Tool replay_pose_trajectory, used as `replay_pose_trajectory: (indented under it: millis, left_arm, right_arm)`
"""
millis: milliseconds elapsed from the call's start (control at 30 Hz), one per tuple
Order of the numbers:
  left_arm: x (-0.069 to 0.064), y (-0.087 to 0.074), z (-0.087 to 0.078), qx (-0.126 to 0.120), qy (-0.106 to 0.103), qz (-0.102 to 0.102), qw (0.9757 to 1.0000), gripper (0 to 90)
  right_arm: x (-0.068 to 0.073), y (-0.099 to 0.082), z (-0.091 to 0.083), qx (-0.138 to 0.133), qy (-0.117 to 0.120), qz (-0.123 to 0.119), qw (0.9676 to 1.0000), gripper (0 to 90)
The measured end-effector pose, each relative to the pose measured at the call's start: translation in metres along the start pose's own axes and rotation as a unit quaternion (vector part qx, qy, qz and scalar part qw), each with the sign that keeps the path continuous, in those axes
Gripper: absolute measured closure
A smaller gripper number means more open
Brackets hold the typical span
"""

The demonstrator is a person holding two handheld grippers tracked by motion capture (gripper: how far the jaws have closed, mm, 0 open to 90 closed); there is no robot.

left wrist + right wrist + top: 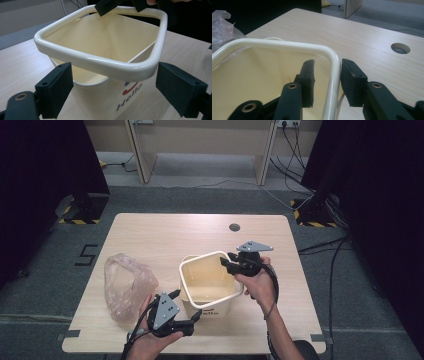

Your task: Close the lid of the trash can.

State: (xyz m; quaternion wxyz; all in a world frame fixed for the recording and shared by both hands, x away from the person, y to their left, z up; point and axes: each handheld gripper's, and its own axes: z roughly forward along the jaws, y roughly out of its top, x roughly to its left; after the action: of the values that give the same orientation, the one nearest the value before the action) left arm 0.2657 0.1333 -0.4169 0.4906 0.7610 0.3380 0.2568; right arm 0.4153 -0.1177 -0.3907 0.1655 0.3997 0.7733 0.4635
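Bin (210, 282) rim sat between my right gripper (231, 261) jaws, parted, not pinching; left gripper (192, 320) jaws gaped wide before its near corner.

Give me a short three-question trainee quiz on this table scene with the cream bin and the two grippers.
1. True or false: the right gripper has one jaw inside and one outside the rim of the cream square plastic bin.
2. What lies to the left of the bin in the high view?
A. a crumpled clear plastic bag
B. a red metal bowl
C. a blue cloth
3. Fill in: in the left gripper view, the left gripper has its jaws spread wide, ____ the bin's near corner.

Key: 1 true. 2 A. 3 apart from (not touching).
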Motion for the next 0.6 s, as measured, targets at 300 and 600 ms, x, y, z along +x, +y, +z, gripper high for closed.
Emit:
replay_pose_trajectory:
  millis: [300, 600]
  left_arm:
    - [0.000, -0.001, 0.000, 0.002, 0.003, 0.003, 1.0000, 14.9]
    - [0.006, 0.001, -0.003, -0.007, 0.012, -0.003, 0.9999, 14.8]
  right_arm:
    - [0.001, -0.004, -0.009, -0.002, -0.012, -0.013, 0.9998, 66.1]
    - [0.005, -0.010, -0.016, -0.001, -0.020, -0.003, 0.9998, 60.8]
